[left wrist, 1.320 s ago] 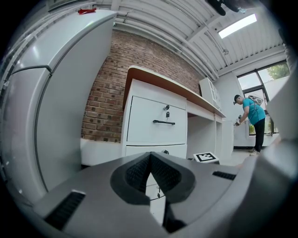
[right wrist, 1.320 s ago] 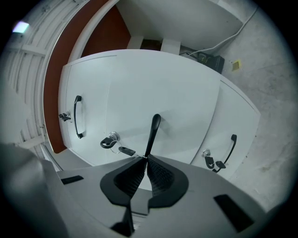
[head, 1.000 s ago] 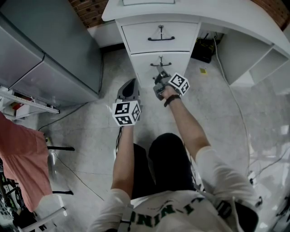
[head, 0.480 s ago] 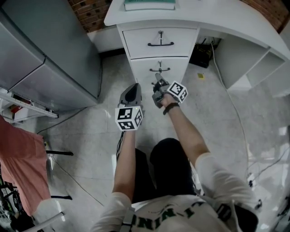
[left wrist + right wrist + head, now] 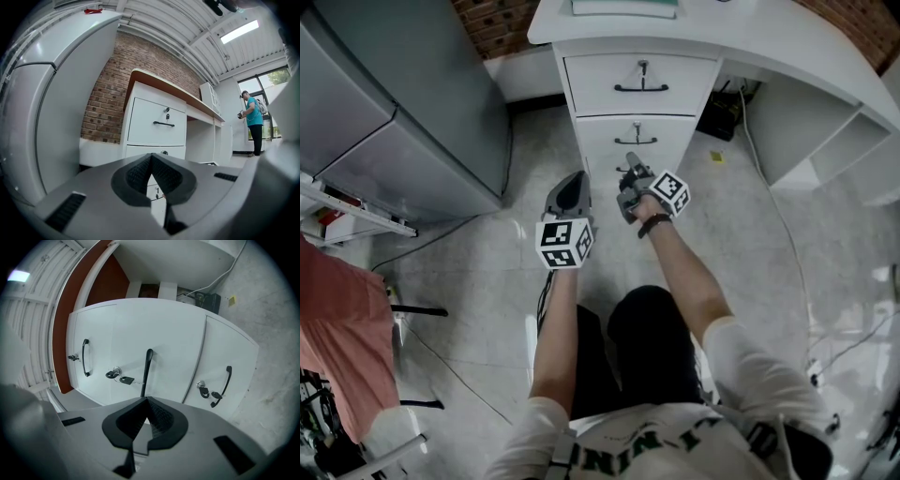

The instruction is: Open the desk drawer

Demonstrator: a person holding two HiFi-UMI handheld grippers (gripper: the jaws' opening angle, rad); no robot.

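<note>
Though the drawer [image 5: 609, 136] sits shut as before, the right claw [image 5: 629, 161] has clenched on its handle [image 5: 146, 369]; the left claw [image 5: 572, 180] hangs closed, empty.

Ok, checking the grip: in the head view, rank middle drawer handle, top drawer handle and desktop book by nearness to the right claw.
1. middle drawer handle, clamped in the right claw.
2. top drawer handle, one drawer up.
3. book, up on the desktop.
</note>
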